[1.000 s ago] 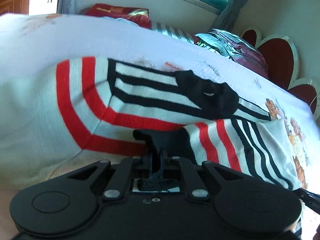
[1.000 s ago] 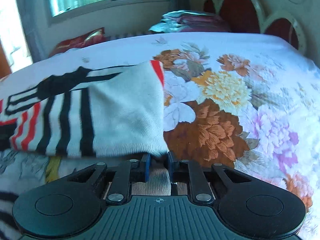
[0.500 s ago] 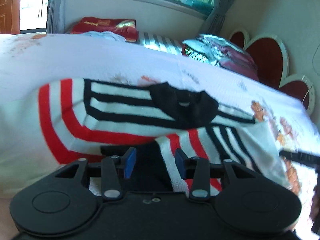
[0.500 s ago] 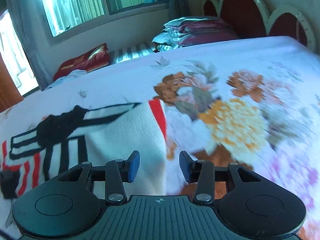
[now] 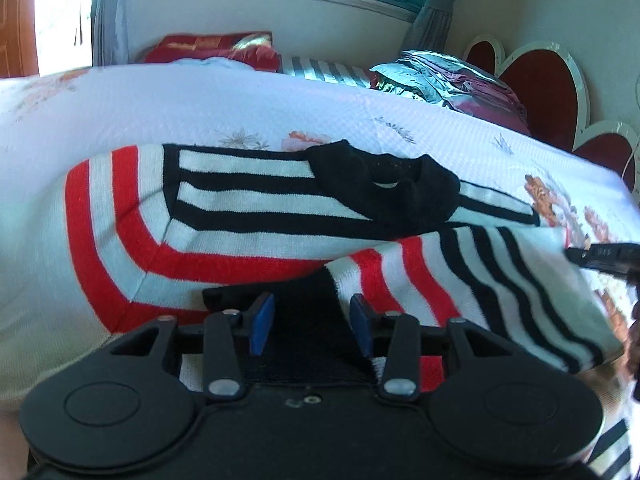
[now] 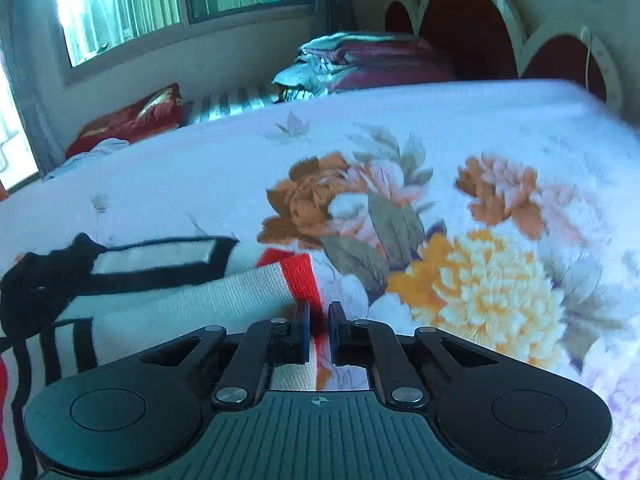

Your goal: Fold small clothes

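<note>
A small knit sweater (image 5: 240,216) with red and black stripes and a black collar (image 5: 384,196) lies on the bed, one sleeve folded across its front. My left gripper (image 5: 312,320) stands open just above it, and the sleeve's black cuff (image 5: 308,304) lies loose between the blue pads. In the right wrist view the sweater (image 6: 180,296) fills the lower left. There my right gripper (image 6: 319,328) is closing tight on its red-striped edge (image 6: 304,276). The right gripper's black tip (image 5: 600,258) also shows at the garment's right side.
The bedspread (image 6: 480,280) has large orange and yellow flowers. Folded bedding (image 6: 360,60) is stacked by the scalloped red headboard (image 5: 540,88). A red cushion (image 5: 212,48) lies under the window on the far side.
My left gripper opened and let go of the black cuff, which now rests on the sweater. My right gripper released the sleeve, opened, shifted along the garment and closed on the red-striped edge.
</note>
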`<action>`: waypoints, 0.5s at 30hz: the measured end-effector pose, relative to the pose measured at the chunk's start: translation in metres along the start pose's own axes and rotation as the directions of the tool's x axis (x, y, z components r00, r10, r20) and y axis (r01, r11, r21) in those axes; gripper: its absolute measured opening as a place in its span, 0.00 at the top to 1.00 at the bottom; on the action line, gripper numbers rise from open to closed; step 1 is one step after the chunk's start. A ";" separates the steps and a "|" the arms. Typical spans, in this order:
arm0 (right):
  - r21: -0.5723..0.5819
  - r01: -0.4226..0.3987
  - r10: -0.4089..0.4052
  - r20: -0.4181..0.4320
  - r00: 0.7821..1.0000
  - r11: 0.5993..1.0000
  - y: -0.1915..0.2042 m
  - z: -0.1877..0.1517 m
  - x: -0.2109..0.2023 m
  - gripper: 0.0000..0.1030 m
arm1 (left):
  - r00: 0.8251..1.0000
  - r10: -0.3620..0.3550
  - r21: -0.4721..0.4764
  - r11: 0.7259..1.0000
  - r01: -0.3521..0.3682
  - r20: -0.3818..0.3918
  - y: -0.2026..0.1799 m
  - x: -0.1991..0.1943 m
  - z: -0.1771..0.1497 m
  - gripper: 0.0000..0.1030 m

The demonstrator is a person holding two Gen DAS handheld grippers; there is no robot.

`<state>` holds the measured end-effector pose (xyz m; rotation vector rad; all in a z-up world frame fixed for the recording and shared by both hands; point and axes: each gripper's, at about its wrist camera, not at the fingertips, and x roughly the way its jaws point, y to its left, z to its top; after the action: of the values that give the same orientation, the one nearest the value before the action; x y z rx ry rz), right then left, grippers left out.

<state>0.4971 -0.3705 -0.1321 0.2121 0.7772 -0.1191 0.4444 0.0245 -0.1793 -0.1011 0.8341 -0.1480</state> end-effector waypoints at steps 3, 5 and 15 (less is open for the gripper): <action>-0.050 0.001 0.000 0.032 0.999 0.999 0.008 0.004 -0.016 0.91 | 1.000 0.002 0.003 1.000 -0.002 -0.010 -0.003 -0.004 0.004 0.57; -0.053 -0.014 0.017 0.045 0.999 0.998 0.012 0.005 -0.031 0.83 | 1.000 -0.015 -0.037 0.999 0.015 -0.006 0.002 -0.010 0.006 0.43; -0.212 -0.228 0.234 0.004 0.972 0.950 0.099 -0.042 -0.093 0.63 | 0.998 0.062 -0.134 0.989 -0.058 0.023 0.048 -0.059 0.005 0.31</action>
<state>0.4204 -0.2621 -0.0813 0.0987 0.7248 0.1820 0.4133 0.0824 -0.1402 -0.2029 0.8183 -0.0341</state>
